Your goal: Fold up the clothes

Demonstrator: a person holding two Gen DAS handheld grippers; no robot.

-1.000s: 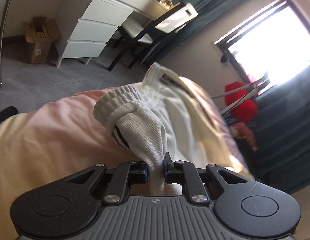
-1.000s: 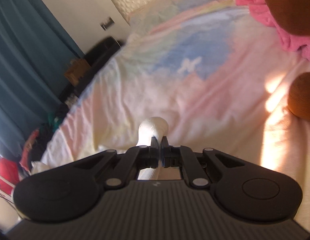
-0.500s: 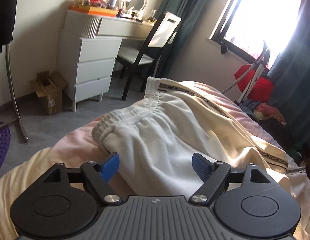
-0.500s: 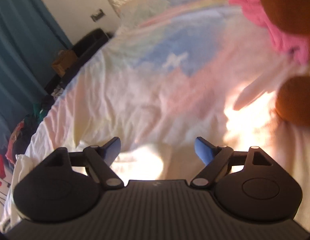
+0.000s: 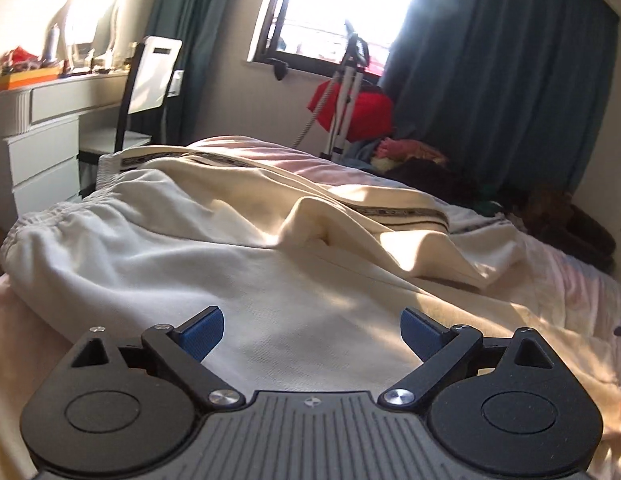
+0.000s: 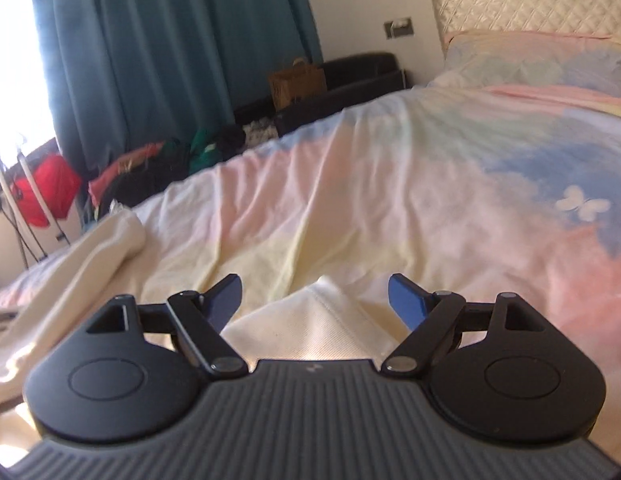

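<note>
White trousers (image 5: 190,248) with a ribbed waistband at the left and a dark patterned side stripe lie crumpled across the bed in the left wrist view. My left gripper (image 5: 312,330) hovers just above the cloth, open, with nothing between its blue pads (image 5: 200,330). In the right wrist view a corner of the same white cloth (image 6: 310,316) peeks up between the fingers of my right gripper (image 6: 314,300), which is open and holds nothing. One trouser leg (image 6: 70,272) trails off to the left.
The bed has a pastel pink, yellow and blue cover (image 6: 430,184) with a pillow (image 6: 542,60) by the quilted headboard. A white dresser (image 5: 34,136) and chair (image 5: 150,76) stand at the left. Clothes lie piled by the teal curtains (image 5: 490,80), beside a tripod (image 5: 346,92).
Both grippers were shut on the white cloth one second ago, then opened and let it drop onto the bed. Both cameras have since swung round toward the window side.
</note>
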